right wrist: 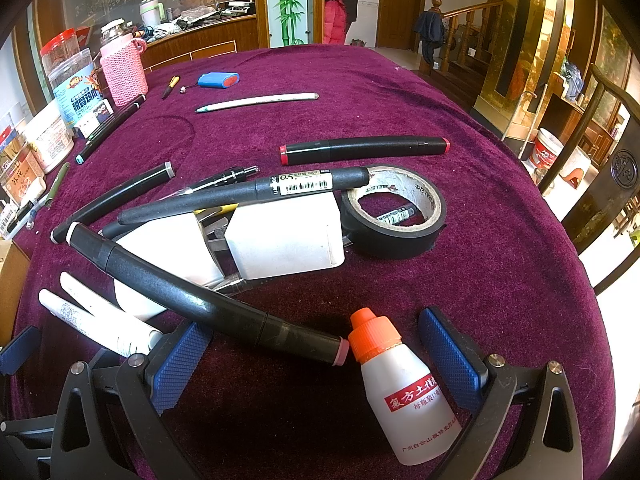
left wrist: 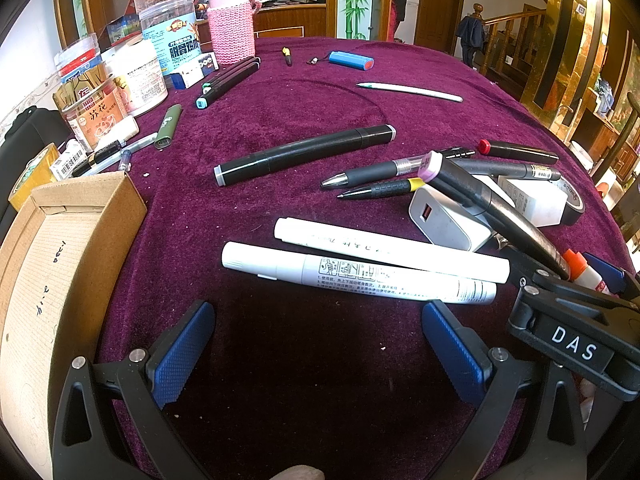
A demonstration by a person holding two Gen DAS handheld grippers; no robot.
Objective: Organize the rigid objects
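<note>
Box [left wrist: 60, 248]: left edge of frame, looks bare inside; nothing sorted yet.
Left gripper [left wrist: 316, 352]: released, holding nothing, white markers [left wrist: 360, 268] just ahead.
Right gripper [right wrist: 316, 356]: spread apart around bottle [right wrist: 404, 392], lower centre-right, not gripped.
Left: pens, tape [right wrist: 396, 212] scattered.
</note>
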